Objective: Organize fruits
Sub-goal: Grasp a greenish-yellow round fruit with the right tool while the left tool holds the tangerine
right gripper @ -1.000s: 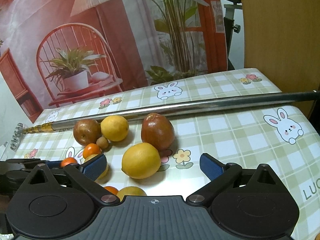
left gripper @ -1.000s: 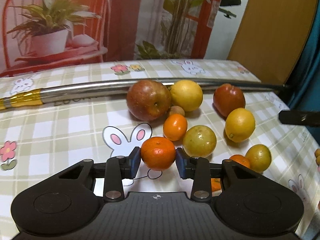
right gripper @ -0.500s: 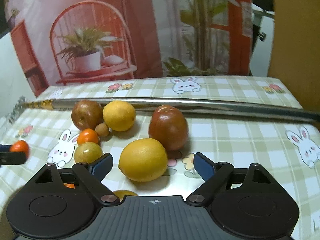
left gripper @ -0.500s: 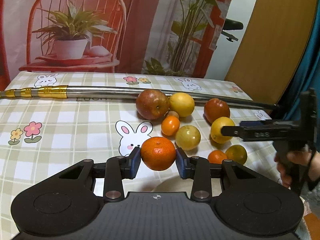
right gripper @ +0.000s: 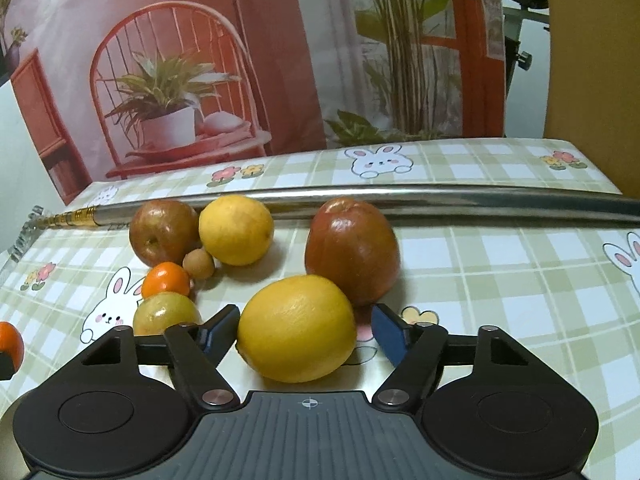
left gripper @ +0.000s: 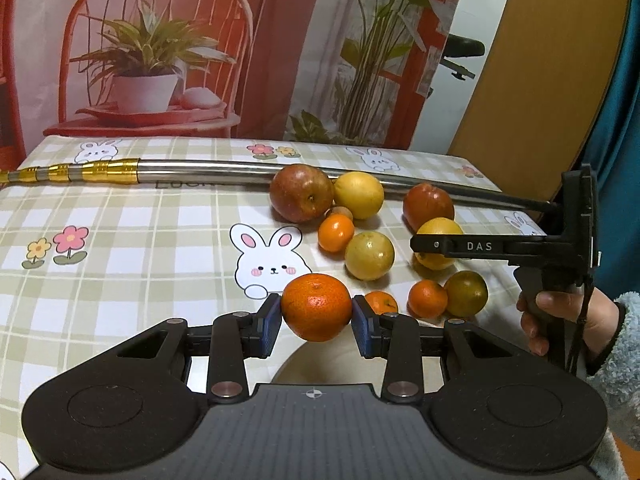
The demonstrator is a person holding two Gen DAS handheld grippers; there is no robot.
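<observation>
My left gripper point(left gripper: 316, 322) is shut on an orange tangerine point(left gripper: 316, 306) and holds it above the table near the front. My right gripper point(right gripper: 298, 330) is open, its blue pads on either side of a large yellow lemon point(right gripper: 297, 328) that lies on the table; there are gaps on both sides. The right gripper also shows in the left wrist view point(left gripper: 500, 246), reaching over that lemon point(left gripper: 438, 226). Behind the lemon stands a red apple point(right gripper: 352, 250).
More fruit lies on the checked tablecloth: a second apple point(right gripper: 162, 232), a lemon point(right gripper: 236, 230), a small brown fruit point(right gripper: 199, 263), a tangerine point(right gripper: 166, 279), a greenish citrus point(right gripper: 166, 314). A long steel pole point(right gripper: 400, 196) crosses the table behind them. A pale plate edge point(left gripper: 316, 364) shows under the left gripper.
My left gripper has lifted and drawn back with the tangerine. My right gripper has moved in around the yellow lemon and its jaws have narrowed.
</observation>
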